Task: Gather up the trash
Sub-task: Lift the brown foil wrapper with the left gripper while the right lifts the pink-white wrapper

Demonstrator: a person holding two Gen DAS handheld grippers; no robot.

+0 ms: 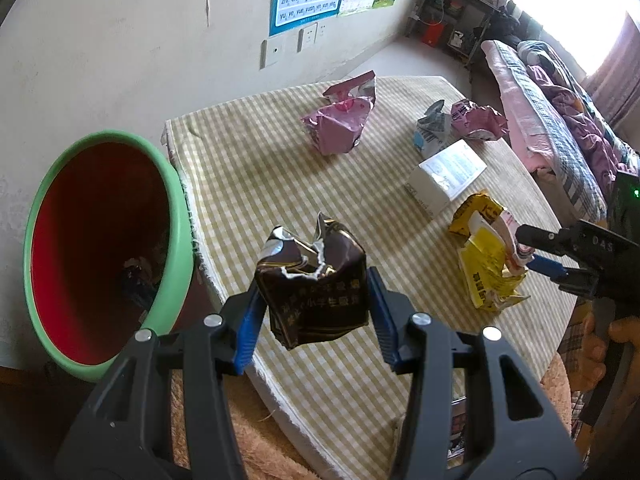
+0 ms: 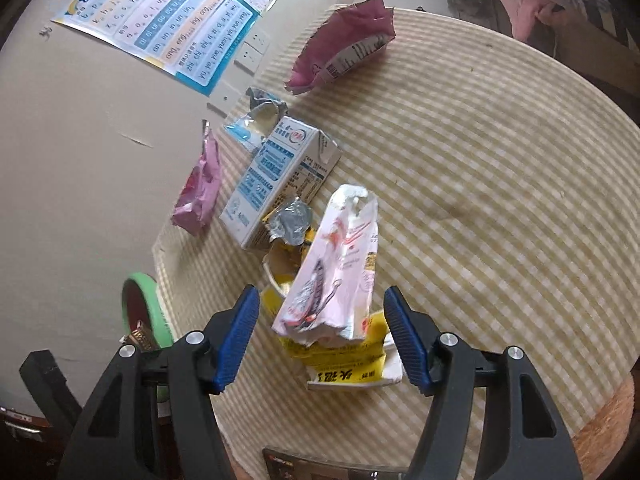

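Left wrist view: my left tongs [image 1: 314, 312] grip a crumpled dark brown foil wrapper [image 1: 314, 288] between both blue pads, lifted above the counter [image 1: 248, 184] edge with its yellow checked cloth. A green-rimmed red bin [image 1: 100, 248] stands just beside the counter, left. A crumpled pink bag [image 1: 340, 120] lies farther back; a white milk carton [image 1: 448, 176] to the right.

Right wrist view: my right tongs [image 2: 320, 336] stand wide, straddling a pale pink wrapper [image 2: 336, 272] without touching it. It rests on a yellow torn packet [image 2: 344, 360]. The carton lies just behind.
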